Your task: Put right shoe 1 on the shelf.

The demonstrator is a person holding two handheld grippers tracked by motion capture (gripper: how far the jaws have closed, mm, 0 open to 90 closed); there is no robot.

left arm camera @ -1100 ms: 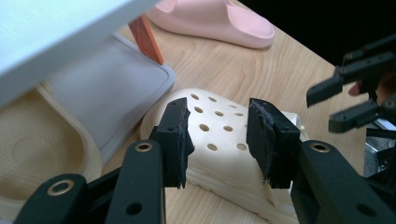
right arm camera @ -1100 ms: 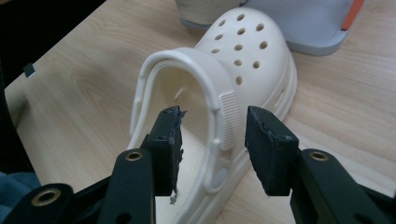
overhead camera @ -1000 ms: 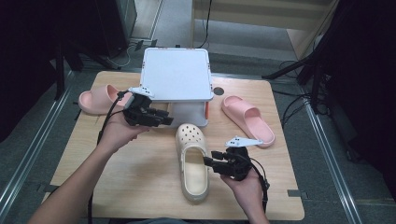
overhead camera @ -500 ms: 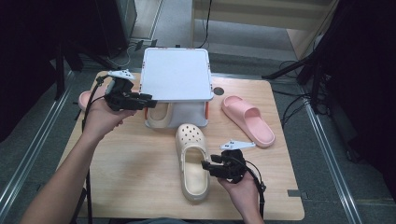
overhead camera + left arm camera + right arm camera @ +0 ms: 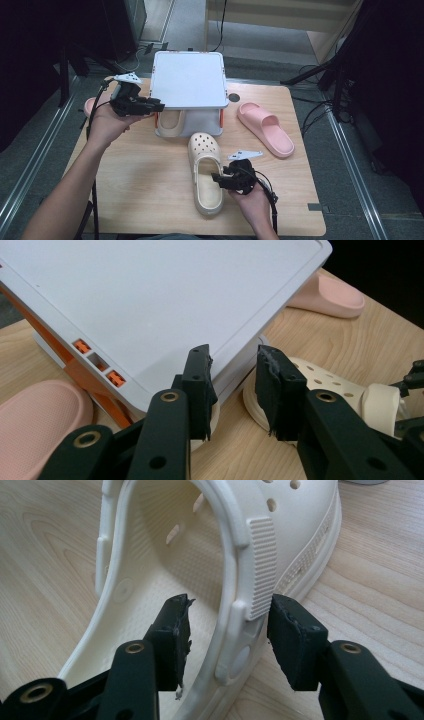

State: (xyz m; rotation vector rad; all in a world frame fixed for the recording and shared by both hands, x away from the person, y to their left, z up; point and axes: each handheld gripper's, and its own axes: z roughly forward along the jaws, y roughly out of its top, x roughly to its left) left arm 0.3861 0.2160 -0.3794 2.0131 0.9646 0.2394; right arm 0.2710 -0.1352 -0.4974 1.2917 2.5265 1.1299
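Under the rack (image 5: 189,80) a second clog (image 5: 171,124) shows half hidden; our right gripper (image 5: 227,625) straddles the clog (image 5: 205,170)'s wall, jaws not yet touching; our left gripper (image 5: 232,382) gapes beside the rack, empty.

The high view looks down on the table (image 5: 150,170); both gripper views, close in, share the cream clog (image 5: 206,170).

Second cream perforated foam clog (image 5: 171,124) sits under the white plastic shelf top (image 5: 188,80), toe end hidden. Pink foam slide sandal (image 5: 91,106) at table's left mostly covered by the left hand (image 5: 107,122) and black left gripper (image 5: 150,106). In right gripper view, cream perforated foam clog (image 5: 220,555) is cut by the top and bottom edges, toe out of frame. In left gripper view, shelf's orange frame (image 5: 95,380) partly hidden beneath the top.
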